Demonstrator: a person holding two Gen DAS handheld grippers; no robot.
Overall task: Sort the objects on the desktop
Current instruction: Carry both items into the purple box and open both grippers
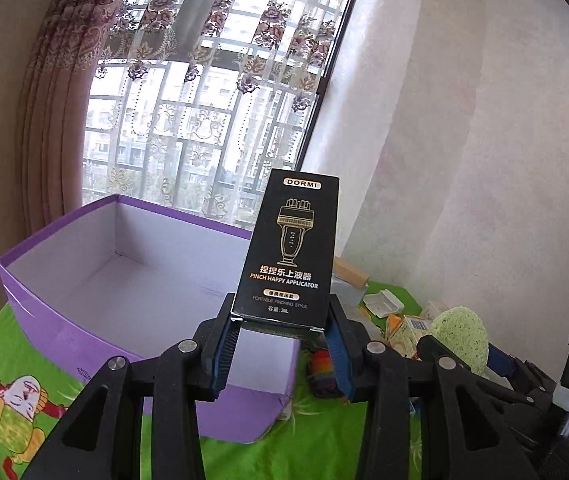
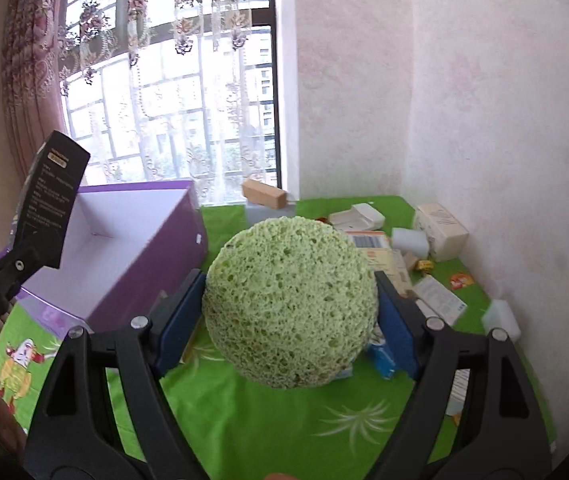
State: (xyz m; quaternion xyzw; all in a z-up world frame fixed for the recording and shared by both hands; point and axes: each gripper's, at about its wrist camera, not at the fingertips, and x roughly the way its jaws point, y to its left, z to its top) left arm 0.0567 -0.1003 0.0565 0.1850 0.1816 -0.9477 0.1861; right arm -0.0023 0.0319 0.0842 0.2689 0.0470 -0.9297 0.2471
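My left gripper is shut on a tall black DORMI box and holds it upright above the near right corner of an open purple box with a white inside. The black box also shows in the right wrist view, over the purple box. My right gripper is shut on a round green sponge, held above the green tablecloth. The sponge shows in the left wrist view to the right.
Small items lie at the back right of the table: a wooden block, a white case, a cream carton, white foam pieces and printed packets. Walls stand behind and on the right, a window behind.
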